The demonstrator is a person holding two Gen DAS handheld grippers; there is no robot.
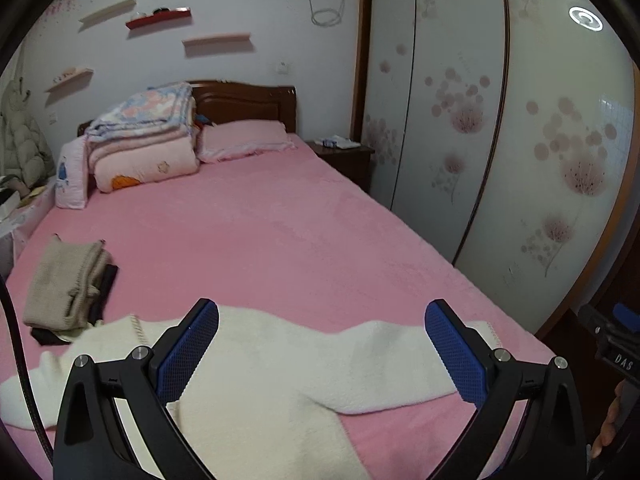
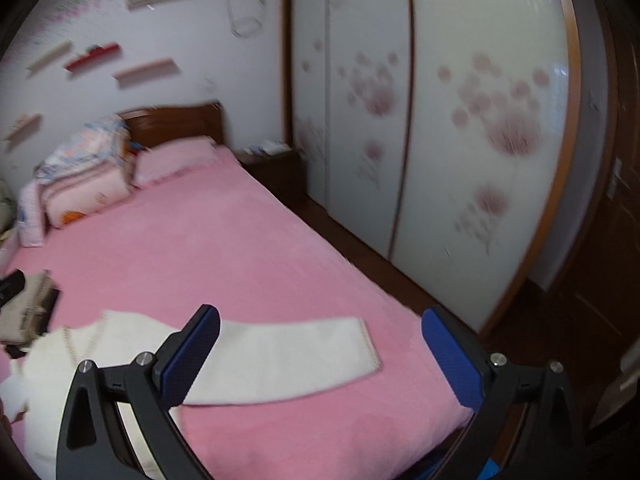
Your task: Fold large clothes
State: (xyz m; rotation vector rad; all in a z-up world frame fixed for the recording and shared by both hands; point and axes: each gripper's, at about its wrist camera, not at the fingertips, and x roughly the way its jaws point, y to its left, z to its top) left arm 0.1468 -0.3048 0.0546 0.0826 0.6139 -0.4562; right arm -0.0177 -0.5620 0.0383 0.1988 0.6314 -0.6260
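Hovering over the near end of the pink bed [image 1: 304, 240], you hold both grippers with fingers spread wide and nothing between them. One white sweater [image 1: 256, 364] lies flat across the near edge, below and ahead of both tools. Its sleeve [image 2: 288, 356] runs crosswise, long axis left to right, cuff toward the wardrobe [image 2: 460, 120]. The right gripper [image 2: 320, 356] frames that sleeve, so it looks the nearer tool for folding it inward; the left gripper [image 1: 322, 352] sits over the body of the garment. One stack of folded clothes [image 1: 68, 280], beige on top of dark, rests at the left; its piece count is hard to tell. One pillow [image 1: 244, 140] lies at the headboard.
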